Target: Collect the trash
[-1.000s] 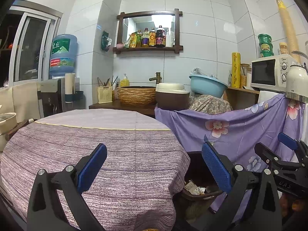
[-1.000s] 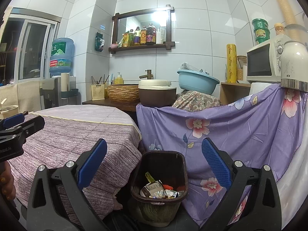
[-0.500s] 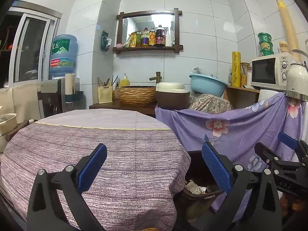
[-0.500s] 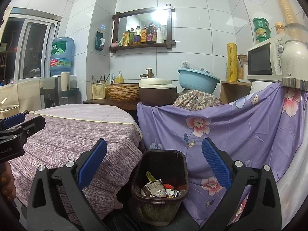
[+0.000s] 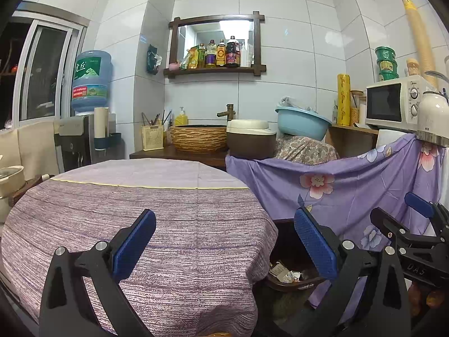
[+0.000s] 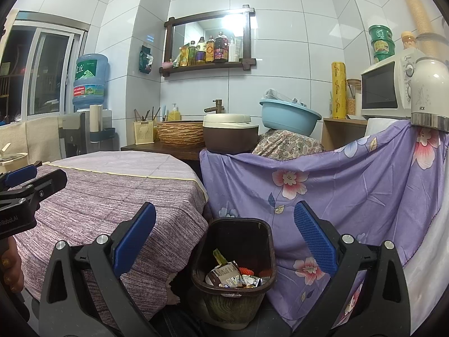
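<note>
A dark brown trash bin [image 6: 254, 234] stands on the floor between the round table and a draped counter, with wrappers and scraps [image 6: 233, 276] in its bottom. My right gripper [image 6: 224, 238] hangs open above and in front of the bin, nothing between its blue pads. My left gripper [image 5: 224, 238] is open over the table's near right edge, empty. In the left wrist view the bin [image 5: 286, 252] shows partly behind the table edge, and the right gripper [image 5: 407, 224] sits at the far right. The left gripper [image 6: 25, 182] shows at the left edge of the right wrist view.
A round table [image 5: 126, 210] with a purple striped cloth fills the left. A purple floral cloth [image 6: 350, 196] drapes the counter on the right. Behind stand a wicker basin [image 5: 199, 139], rice cooker [image 5: 249, 140], blue tub [image 5: 301, 122], microwave [image 5: 393, 105] and water dispenser [image 5: 89, 84].
</note>
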Action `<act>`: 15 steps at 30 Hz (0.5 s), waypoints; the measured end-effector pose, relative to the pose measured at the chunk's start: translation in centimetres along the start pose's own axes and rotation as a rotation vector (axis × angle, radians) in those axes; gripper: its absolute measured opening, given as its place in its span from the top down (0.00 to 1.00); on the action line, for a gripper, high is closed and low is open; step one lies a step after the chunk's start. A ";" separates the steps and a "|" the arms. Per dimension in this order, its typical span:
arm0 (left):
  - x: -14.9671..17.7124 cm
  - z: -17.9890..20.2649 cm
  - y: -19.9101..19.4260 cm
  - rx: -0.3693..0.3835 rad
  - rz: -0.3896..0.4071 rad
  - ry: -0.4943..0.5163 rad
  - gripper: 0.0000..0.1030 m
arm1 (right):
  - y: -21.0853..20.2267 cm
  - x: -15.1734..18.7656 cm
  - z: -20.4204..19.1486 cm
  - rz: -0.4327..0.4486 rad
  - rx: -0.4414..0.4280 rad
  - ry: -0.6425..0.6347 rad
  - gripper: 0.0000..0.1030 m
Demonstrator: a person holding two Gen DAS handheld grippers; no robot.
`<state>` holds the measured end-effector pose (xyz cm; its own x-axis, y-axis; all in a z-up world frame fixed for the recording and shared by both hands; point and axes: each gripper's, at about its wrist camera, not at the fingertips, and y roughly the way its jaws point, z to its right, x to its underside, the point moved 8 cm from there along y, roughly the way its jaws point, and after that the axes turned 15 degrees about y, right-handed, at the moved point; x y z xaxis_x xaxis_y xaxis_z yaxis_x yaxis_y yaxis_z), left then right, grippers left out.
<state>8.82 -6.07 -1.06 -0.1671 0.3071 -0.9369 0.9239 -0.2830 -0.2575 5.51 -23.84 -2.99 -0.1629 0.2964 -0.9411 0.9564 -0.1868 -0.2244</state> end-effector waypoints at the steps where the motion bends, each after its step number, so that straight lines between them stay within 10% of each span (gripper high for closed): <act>1: 0.0 0.0 0.0 0.001 0.000 0.000 0.05 | 0.0 0.1 0.0 0.000 0.000 0.000 0.06; 15: 0.3 0.0 0.1 0.006 0.001 0.005 0.05 | 0.1 0.4 -0.1 -0.002 0.000 0.001 0.06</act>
<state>8.84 -5.97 -1.33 -0.1647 0.3115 -0.9359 0.9220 -0.2884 -0.2582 5.52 -23.66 -3.31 -0.1645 0.2974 -0.9405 0.9561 -0.1863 -0.2262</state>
